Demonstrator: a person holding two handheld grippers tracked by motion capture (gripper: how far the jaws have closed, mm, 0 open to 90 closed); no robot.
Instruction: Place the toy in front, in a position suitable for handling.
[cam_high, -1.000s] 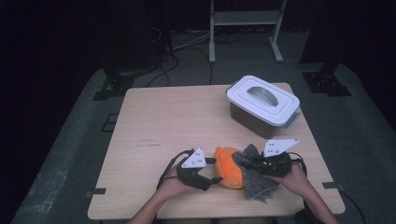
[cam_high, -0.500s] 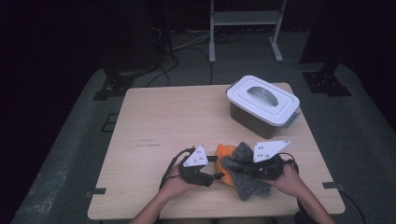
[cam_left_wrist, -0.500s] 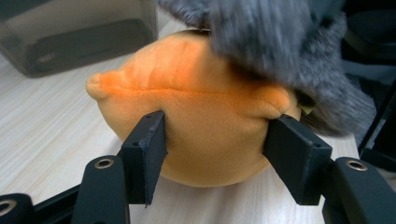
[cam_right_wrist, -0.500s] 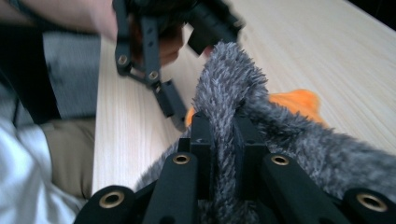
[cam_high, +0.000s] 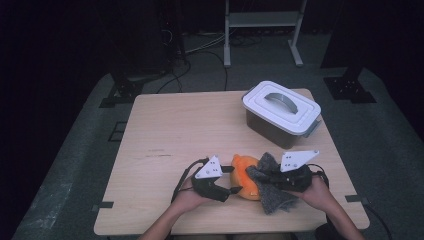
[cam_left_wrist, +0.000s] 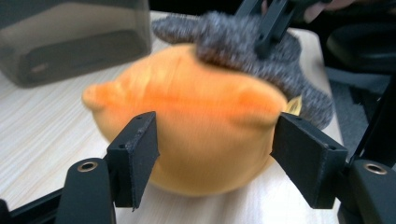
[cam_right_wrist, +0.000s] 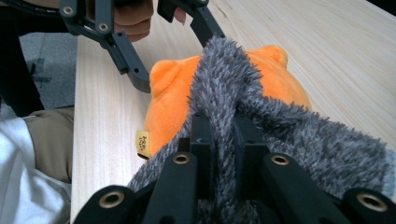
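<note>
An orange plush toy (cam_high: 243, 176) (cam_left_wrist: 196, 126) (cam_right_wrist: 173, 105) lies on the table near the front edge. A grey fuzzy cloth (cam_high: 272, 187) (cam_left_wrist: 243, 44) (cam_right_wrist: 280, 126) is draped over its right side. My right gripper (cam_high: 260, 178) (cam_right_wrist: 223, 126) is shut on a fold of the grey cloth, held over the toy. My left gripper (cam_high: 231, 186) (cam_left_wrist: 215, 140) is open, one jaw on each side of the toy, not pressing it. The left gripper's fingers (cam_right_wrist: 135, 70) also reach in from the upper left in the right gripper view.
A grey storage box with a white handled lid (cam_high: 281, 111) stands at the back right of the wooden table (cam_high: 175, 135); its dark side (cam_left_wrist: 74, 42) is behind the toy. Forearms enter from the bottom edge.
My right gripper has carried the grey cloth leftward, up onto the orange toy. The left gripper stays beside the toy, nearly unmoved.
</note>
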